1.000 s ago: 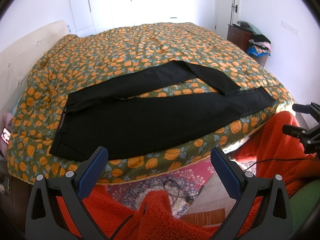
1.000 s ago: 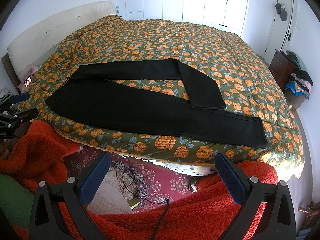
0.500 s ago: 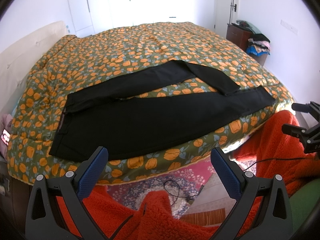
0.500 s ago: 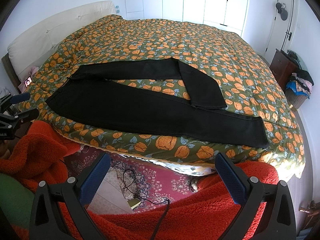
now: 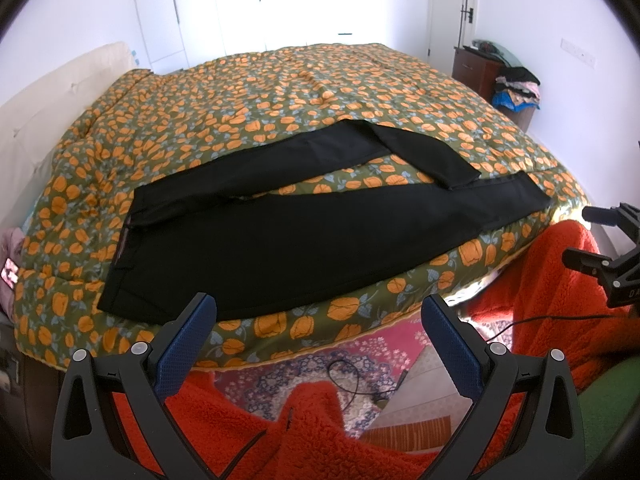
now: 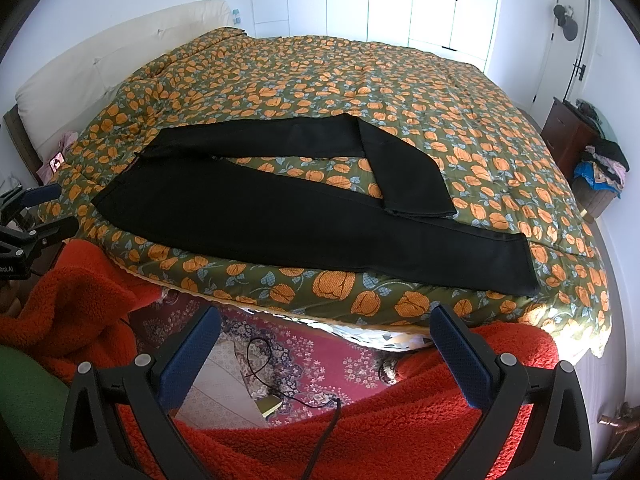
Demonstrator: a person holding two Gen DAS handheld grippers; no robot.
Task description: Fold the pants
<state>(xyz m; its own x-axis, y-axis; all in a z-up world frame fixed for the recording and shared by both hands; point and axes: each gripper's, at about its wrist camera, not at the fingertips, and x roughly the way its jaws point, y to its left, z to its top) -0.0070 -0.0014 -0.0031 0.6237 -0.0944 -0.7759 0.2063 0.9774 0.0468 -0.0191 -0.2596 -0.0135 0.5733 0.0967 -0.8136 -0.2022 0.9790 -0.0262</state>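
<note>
Left tongs (image 5: 318,322) and right tongs (image 6: 326,334): both spread wide, blue pads gripping nothing, both held short of the bed's near edge, above the rug (image 6: 320,356). Pants (image 5: 320,236): black, laid flat along the near edge of the bed (image 5: 280,92), waistband to the left. Near leg lies straight, its hem close to the right corner. Far leg is folded back on itself, its hem resting on the near leg. Quilt (image 6: 360,80): green with orange flowers, covering the bed. Red fleece (image 6: 400,420) fills the foreground below both tongs.
</note>
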